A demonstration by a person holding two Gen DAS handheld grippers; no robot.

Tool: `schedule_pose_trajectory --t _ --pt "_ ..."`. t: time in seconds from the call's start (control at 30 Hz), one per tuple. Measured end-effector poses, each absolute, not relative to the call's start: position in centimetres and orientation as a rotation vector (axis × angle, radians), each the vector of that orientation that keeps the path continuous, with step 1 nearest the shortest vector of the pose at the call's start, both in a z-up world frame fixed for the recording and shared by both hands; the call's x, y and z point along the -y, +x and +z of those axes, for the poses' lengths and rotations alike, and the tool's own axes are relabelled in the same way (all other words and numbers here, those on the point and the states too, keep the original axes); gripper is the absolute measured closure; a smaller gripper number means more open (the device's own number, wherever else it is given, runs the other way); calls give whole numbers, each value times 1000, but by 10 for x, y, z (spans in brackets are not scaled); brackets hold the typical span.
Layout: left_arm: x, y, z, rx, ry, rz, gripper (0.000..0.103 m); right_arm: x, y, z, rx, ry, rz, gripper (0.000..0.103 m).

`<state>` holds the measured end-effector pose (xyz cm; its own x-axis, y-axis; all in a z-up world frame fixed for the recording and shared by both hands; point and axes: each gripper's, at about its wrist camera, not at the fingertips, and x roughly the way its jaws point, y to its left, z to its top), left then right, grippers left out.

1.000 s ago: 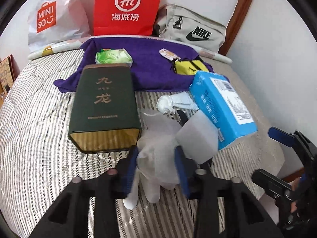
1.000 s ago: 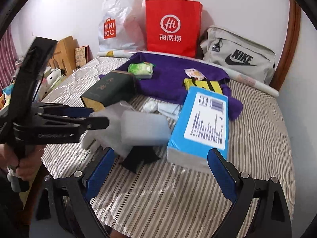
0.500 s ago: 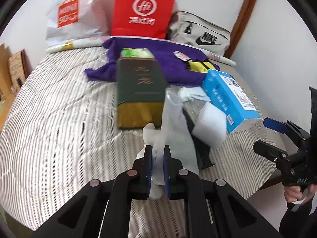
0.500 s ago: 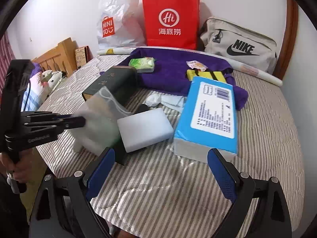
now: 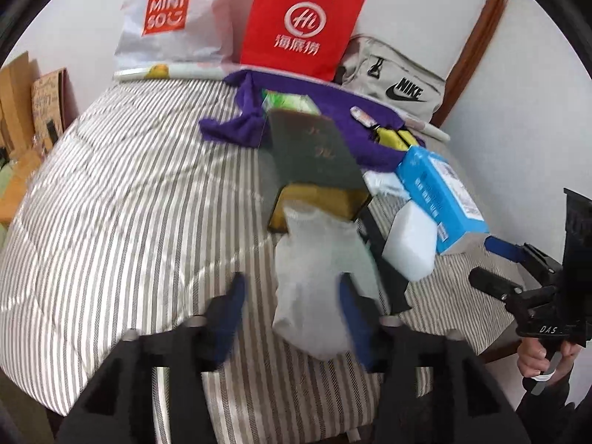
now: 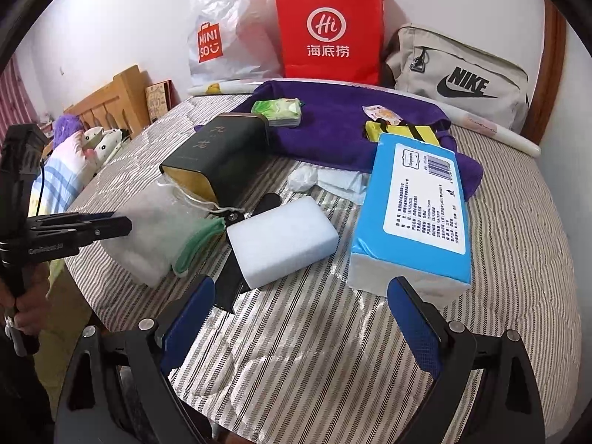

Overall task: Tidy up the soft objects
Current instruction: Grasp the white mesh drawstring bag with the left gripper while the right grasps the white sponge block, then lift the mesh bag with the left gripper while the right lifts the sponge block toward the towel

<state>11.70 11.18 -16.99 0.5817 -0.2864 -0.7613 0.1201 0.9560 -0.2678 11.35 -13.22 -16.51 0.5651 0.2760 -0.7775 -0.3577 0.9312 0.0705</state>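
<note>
Fingers [image 5: 236,296] parted around one white pouch [image 5: 318,281].

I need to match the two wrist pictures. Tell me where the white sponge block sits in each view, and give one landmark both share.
Left wrist: the white sponge block lies right of centre, against the near end of the blue tissue pack.
Right wrist: the white sponge block lies at centre, just left of the blue tissue pack.
Shared landmark: the red paper bag standing against the wall.
</note>
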Motion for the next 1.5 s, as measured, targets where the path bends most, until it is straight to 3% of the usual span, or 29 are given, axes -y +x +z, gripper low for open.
schedule_pose_trajectory --t 0.43,0.5,0.6,0.63,1.07,1.5 --pt "-62 159 -182 -937 -22 -239 45 122 121 -164 -873 -83 386 9" --pt "-59 157 -184 -925 6 -239 70 119 122 -165 -865 -79 390 9" --pt "-63 151 -183 -913 -3 -263 89 112 126 -168 -864 -90 394 9" --pt "-67 148 -181 -904 -21 -269 90 109 127 -170 -867 -96 396 9" --pt "-104 134 -172 -863 -128 -273 92 71 118 -178 -844 -214 264 12" --pt "-114 130 -186 -885 -161 -314 92 69 151 -207 -894 -76 81 12"
